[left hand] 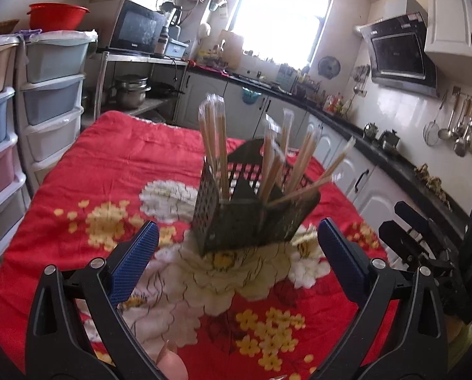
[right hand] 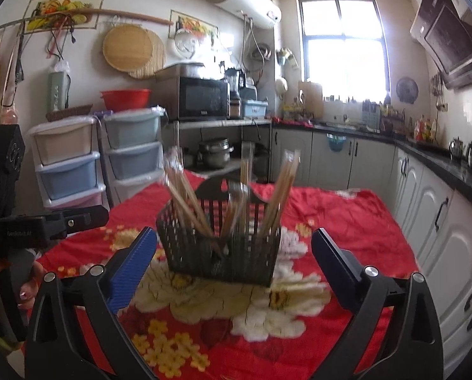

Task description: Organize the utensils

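Observation:
A black mesh utensil basket point(left hand: 251, 218) stands on a red flowered cloth point(left hand: 109, 164), with several plastic-wrapped chopstick pairs point(left hand: 215, 139) leaning upright in its compartments. My left gripper point(left hand: 237, 240) is open, its blue pads on either side of the basket's near corner and a little short of it, touching nothing. In the right wrist view the same basket point(right hand: 220, 247) and chopsticks point(right hand: 185, 196) sit just ahead of my right gripper point(right hand: 234, 247), which is open and holds nothing. The right gripper's black body point(left hand: 425, 240) shows at the right of the left wrist view.
Stacked plastic drawers point(left hand: 52, 95) stand left of the table. A counter with white cabinets point(right hand: 432, 215) runs along the right. A microwave point(right hand: 201, 98) and pots sit on a shelf behind. A hand point(right hand: 27, 285) holds the left gripper's handle at the left edge.

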Demonstrator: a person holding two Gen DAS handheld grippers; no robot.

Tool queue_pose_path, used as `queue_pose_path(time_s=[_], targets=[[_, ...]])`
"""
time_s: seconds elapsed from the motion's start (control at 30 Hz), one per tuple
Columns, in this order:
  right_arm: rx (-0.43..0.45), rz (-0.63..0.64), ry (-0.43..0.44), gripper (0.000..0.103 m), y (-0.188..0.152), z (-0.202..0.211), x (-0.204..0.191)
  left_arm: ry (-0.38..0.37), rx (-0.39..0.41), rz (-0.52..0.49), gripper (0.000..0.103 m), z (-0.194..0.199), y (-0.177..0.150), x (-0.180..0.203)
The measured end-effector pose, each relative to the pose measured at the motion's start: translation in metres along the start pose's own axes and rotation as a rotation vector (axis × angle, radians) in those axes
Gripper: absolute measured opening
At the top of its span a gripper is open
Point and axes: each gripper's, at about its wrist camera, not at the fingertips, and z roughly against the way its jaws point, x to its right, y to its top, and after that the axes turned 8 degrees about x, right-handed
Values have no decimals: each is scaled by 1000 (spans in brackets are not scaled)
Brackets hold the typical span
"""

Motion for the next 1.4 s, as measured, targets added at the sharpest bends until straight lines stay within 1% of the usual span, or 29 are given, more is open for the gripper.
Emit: queue_pose_path(time_s=[0.13, 0.3, 0.4, 0.53, 0.67, 0.8, 0.87, 0.97, 1.03, 1.2, 1.3, 1.4], targets=[[-53, -26, -7, 96, -19, 0, -1, 20, -16, -35, 92, -2, -17, 5], [-99, -69, -32, 96, -36, -2, 1, 34, -17, -51, 92, -1, -37, 9], [-119, -94, -44, 96, -47, -1, 3, 44, -5, -52, 92, 0, -46, 9], [-123, -130, -36, 96, -58, 0, 7, 53, 31, -61, 92, 3, -55, 9], [-90, -120, -60, 96, -64, 5, 7, 53, 74, -70, 92, 6, -60, 9], [-24, -115, -82, 96, -64, 14, 5, 55, 91, -68, 92, 6, -62, 9], [10, -109, -89, 96, -63, 20, 5, 73, 102, -70, 92, 6, -63, 9], [62, -98, -102, 96, -64, 28, 4, 123, 120, -78, 92, 6, -65, 8], [105, -86, -111, 96, -65, 36, 2, 136, 137, -81, 92, 8, -66, 7], [190, -67, -131, 96, -69, 48, -2, 122, 170, -100, 92, 14, -67, 8], [208, -65, -139, 97, -70, 52, -4, 114, 190, -119, 92, 16, -68, 12], [202, -67, -141, 97, -70, 51, -4, 106, 206, -124, 92, 20, -69, 13]])
